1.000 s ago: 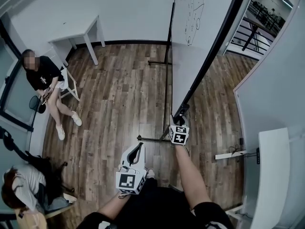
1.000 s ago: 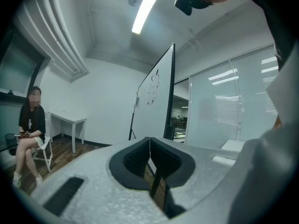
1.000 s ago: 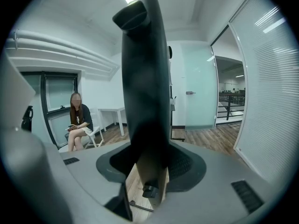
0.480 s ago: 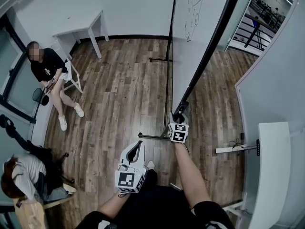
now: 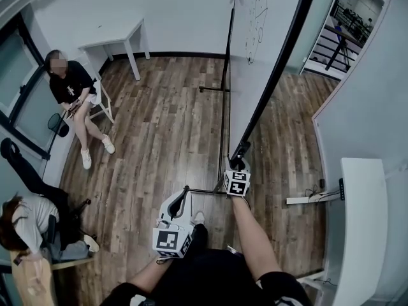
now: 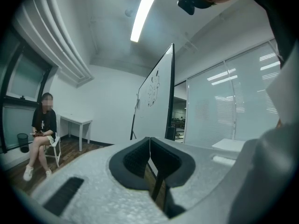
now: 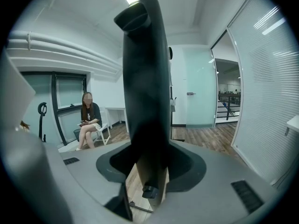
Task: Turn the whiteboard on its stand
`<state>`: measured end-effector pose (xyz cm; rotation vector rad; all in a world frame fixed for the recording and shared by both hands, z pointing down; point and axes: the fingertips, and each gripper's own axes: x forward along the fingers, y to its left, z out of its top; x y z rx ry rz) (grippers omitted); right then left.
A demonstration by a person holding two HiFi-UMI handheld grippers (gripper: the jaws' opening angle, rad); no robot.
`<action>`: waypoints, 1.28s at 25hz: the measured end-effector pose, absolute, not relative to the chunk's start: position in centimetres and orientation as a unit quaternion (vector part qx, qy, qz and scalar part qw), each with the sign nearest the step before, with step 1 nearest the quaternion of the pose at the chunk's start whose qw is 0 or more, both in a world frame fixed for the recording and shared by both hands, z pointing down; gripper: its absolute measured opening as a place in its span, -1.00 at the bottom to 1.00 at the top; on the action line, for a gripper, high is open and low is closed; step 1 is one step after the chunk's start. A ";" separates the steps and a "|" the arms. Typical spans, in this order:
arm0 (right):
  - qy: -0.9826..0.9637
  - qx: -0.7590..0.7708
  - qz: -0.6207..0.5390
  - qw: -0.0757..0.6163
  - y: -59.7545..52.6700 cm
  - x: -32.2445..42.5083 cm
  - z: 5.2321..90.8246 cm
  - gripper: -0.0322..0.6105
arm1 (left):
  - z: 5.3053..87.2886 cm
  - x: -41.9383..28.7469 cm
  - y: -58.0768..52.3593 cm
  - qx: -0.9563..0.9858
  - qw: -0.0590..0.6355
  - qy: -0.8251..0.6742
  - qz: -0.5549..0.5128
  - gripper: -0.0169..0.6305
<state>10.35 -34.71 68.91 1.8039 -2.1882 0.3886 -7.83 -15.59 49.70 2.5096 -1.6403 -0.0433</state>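
Observation:
The whiteboard (image 5: 254, 69) hangs on its black stand (image 5: 224, 75) and shows nearly edge-on, with drawings on its white face. My right gripper (image 5: 240, 157) is shut on the black frame (image 5: 275, 75) at the board's near lower corner. In the right gripper view the frame (image 7: 144, 73) rises upright between the jaws of the right gripper (image 7: 147, 168). My left gripper (image 5: 184, 195) hangs lower and to the left, close to my body, shut on nothing. In the left gripper view the left gripper (image 6: 149, 147) has its pads touching, and the whiteboard (image 6: 156, 101) stands ahead.
A seated person (image 5: 74, 92) is on a chair at the left wall, beside a white table (image 5: 118, 39). Another person (image 5: 27, 223) sits at lower left. A white desk (image 5: 360, 228) and a power strip (image 5: 308, 199) lie to the right. The stand's foot bar (image 5: 205, 190) crosses the wooden floor.
The board's far end has swung a little to the left in the head view. My right gripper has stayed clamped on the frame's corner. The left gripper has barely moved.

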 end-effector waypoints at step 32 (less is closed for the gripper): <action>-0.762 0.620 0.128 0.136 -7.9 11.2 70.2 -0.33 | 51.6 -7.0 11.1 0.827 0.081 -0.556 0.005 -0.89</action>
